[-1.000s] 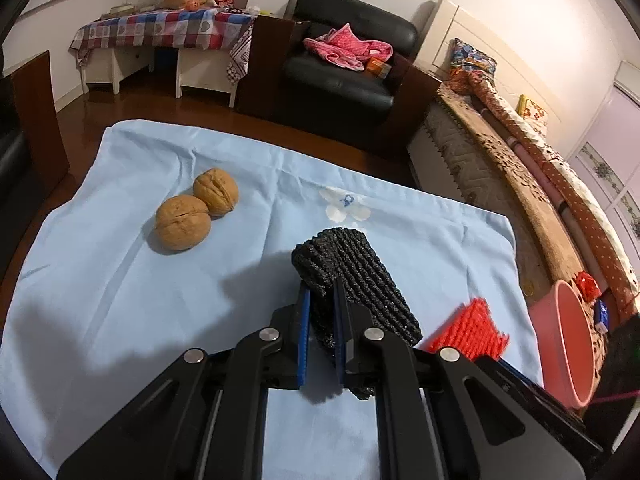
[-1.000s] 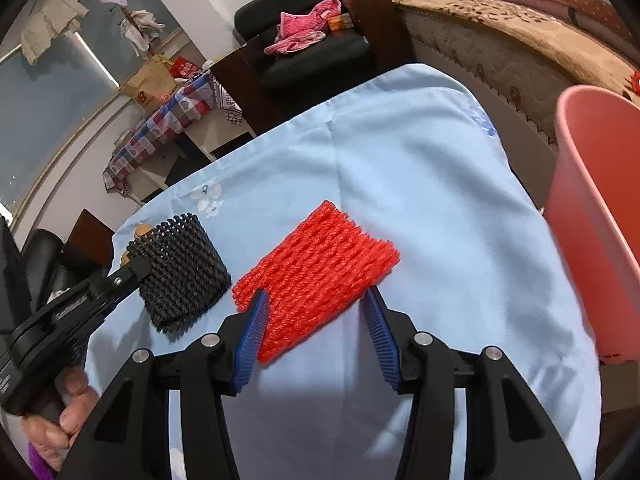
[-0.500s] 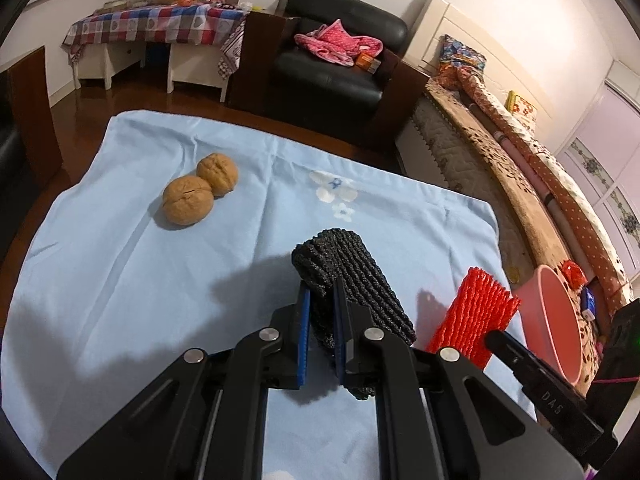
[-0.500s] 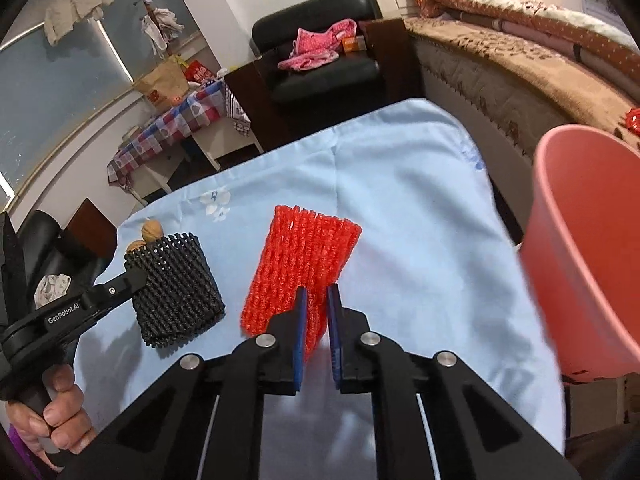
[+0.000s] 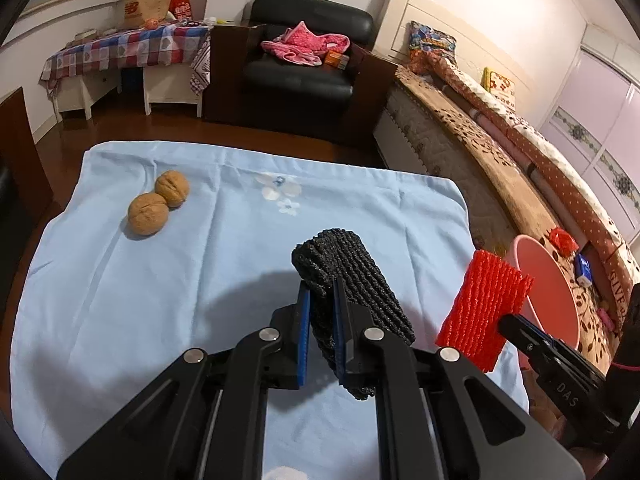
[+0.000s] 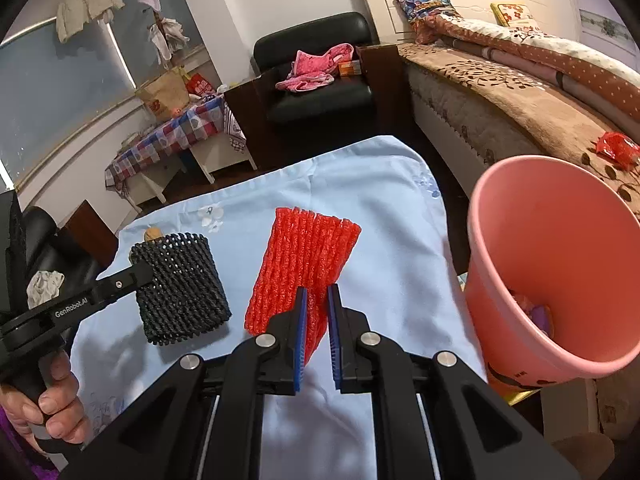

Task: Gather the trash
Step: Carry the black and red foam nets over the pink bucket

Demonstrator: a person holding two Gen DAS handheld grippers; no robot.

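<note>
- Gripping now: the left tool [image 5: 320, 320] pinches the black foam net [image 5: 348, 280]; the right tool [image 6: 316, 320], jaws just closed, pinches the red foam net [image 6: 304, 264].
- Both nets hang above the blue-clothed bench [image 5: 120, 280].
- Pink bin [image 6: 520, 340] at three o'clock: dropping remains; two walnuts [image 5: 158, 202] stay at ten.

A pale blue cloth [image 5: 224, 280] with small white flowers covers the table ahead of the tools. Two walnuts [image 5: 158, 208] sit on it, touching each other, up and left of the left tool's tips. Creases run across the cloth.
</note>
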